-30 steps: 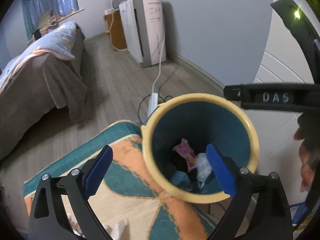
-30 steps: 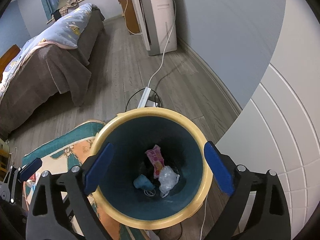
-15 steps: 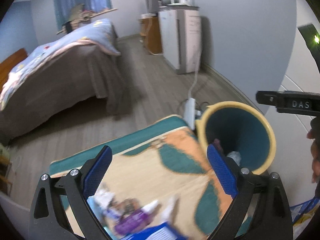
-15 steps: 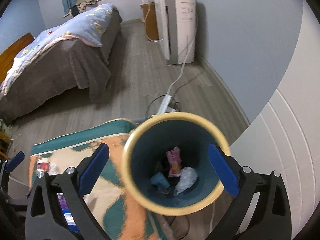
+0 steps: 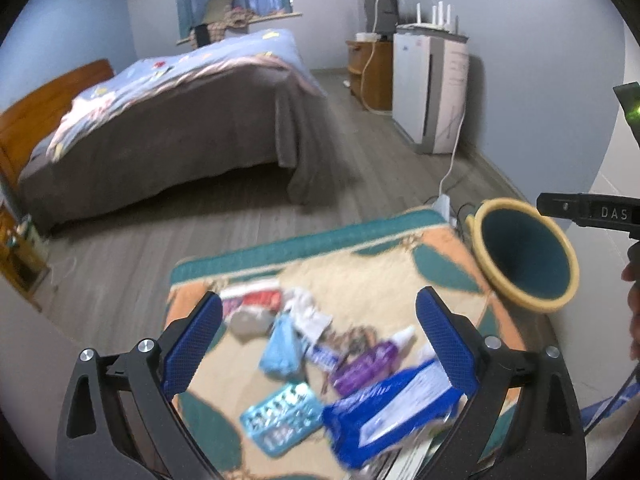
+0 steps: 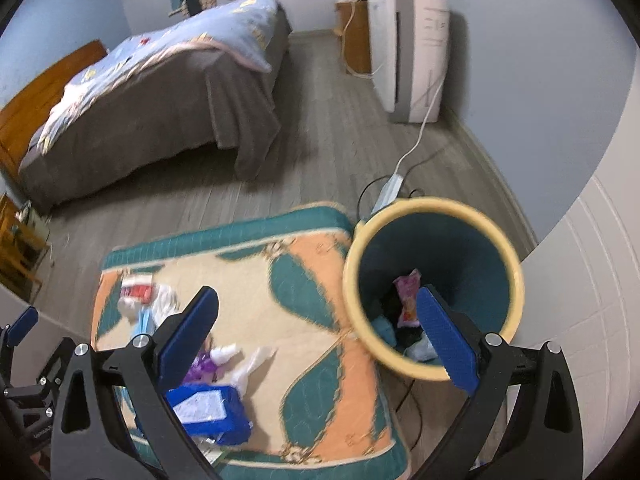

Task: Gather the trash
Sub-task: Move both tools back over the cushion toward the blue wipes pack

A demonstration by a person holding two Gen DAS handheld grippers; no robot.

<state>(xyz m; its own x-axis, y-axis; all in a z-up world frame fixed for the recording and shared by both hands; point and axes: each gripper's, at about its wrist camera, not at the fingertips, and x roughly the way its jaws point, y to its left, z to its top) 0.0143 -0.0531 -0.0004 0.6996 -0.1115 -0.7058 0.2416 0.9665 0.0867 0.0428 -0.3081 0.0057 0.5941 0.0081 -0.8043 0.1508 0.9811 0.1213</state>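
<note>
I see the litter (image 5: 320, 364) on the mat only as motion blur; the blue packet (image 5: 396, 408) runs behind my left gripper's finger (image 5: 448, 344), its print unreadable.

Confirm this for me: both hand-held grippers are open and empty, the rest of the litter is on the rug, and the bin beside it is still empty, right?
Not quite. The bin is not empty: the right wrist view shows a pink wrapper and other scraps at its bottom. The rest holds: the left hand-held gripper and right hand-held gripper are open and empty, and litter lies on the rug.
</note>
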